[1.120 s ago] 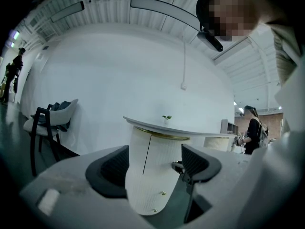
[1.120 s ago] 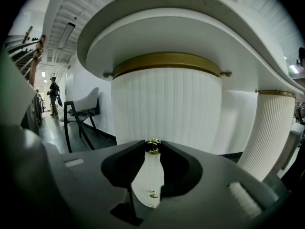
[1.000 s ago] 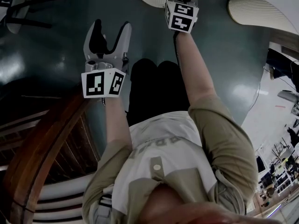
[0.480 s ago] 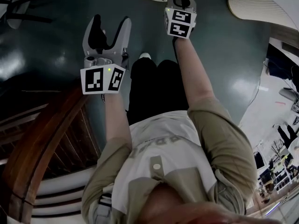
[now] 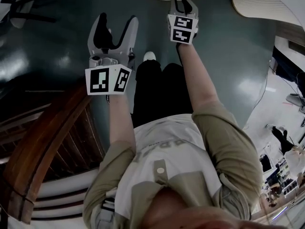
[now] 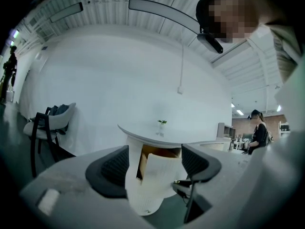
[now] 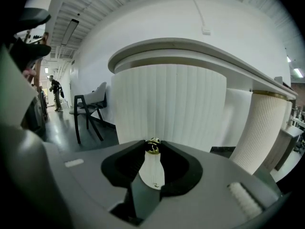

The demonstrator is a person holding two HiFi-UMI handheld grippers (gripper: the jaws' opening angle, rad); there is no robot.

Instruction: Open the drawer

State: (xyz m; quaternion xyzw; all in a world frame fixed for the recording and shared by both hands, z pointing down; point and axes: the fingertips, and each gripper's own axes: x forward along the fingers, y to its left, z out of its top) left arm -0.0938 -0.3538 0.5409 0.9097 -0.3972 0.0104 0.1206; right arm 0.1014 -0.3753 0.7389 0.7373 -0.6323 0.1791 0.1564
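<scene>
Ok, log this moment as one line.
right gripper: jaws shut on knob | drawer: partly open | left gripper: open, empty

Both forearms reach forward. The left tool [image 5: 116, 24] is held about level, its jaws wide apart with nothing between them. The right tool [image 5: 183, 0], farther out, tilts downward, its jaws pinched on a small knob [image 7: 153, 146].
</scene>
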